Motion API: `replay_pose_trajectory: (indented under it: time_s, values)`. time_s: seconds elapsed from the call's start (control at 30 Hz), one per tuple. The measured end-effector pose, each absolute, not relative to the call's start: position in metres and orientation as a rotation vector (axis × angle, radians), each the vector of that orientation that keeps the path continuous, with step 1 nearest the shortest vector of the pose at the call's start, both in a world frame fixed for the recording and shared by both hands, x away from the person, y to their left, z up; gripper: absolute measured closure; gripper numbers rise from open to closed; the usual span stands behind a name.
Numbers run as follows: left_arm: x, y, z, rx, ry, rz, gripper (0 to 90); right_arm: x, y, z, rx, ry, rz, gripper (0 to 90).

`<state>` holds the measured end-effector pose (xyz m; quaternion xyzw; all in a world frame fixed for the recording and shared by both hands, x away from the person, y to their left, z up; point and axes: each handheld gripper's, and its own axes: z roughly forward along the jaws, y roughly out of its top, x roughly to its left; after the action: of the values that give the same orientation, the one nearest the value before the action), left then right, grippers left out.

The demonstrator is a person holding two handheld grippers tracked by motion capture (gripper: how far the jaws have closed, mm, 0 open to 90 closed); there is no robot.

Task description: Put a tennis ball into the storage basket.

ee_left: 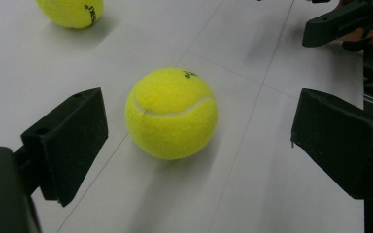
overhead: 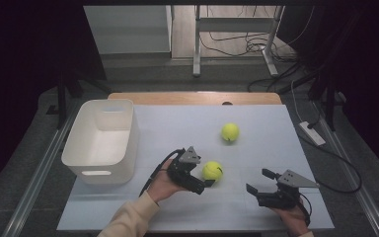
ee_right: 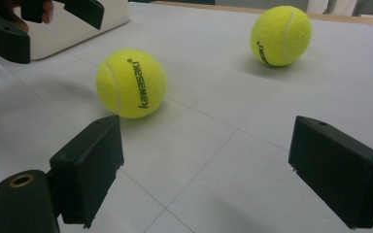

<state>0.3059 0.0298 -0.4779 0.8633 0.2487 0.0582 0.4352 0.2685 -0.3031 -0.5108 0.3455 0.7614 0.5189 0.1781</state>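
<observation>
The near tennis ball (overhead: 212,171) lies on the white table (overhead: 256,148), right of the white plastic bin (overhead: 101,138), with the left gripper (ee_left: 194,141) levelled at it, jaws wide apart on either side and not touching it. The left hand (overhead: 162,185) holds that gripper low, angled to the right. Farther right of the bin, the right gripper (overhead: 260,181) hovers with jaws apart and empty, and the far tennis ball (overhead: 230,132) sits well beyond.

The table (overhead: 187,126) bears two tennis balls (overhead: 212,171) and a bin (overhead: 101,140).
</observation>
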Motion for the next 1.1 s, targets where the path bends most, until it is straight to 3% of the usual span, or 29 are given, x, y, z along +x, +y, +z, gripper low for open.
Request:
replay_pose_trajectory:
  time_s: [1.1]
  values:
    - [0.334,-0.004,-0.503,2.25,0.656,0.083,6.5,0.268,-0.306,-0.511,0.98,2.153,1.462,12.8]
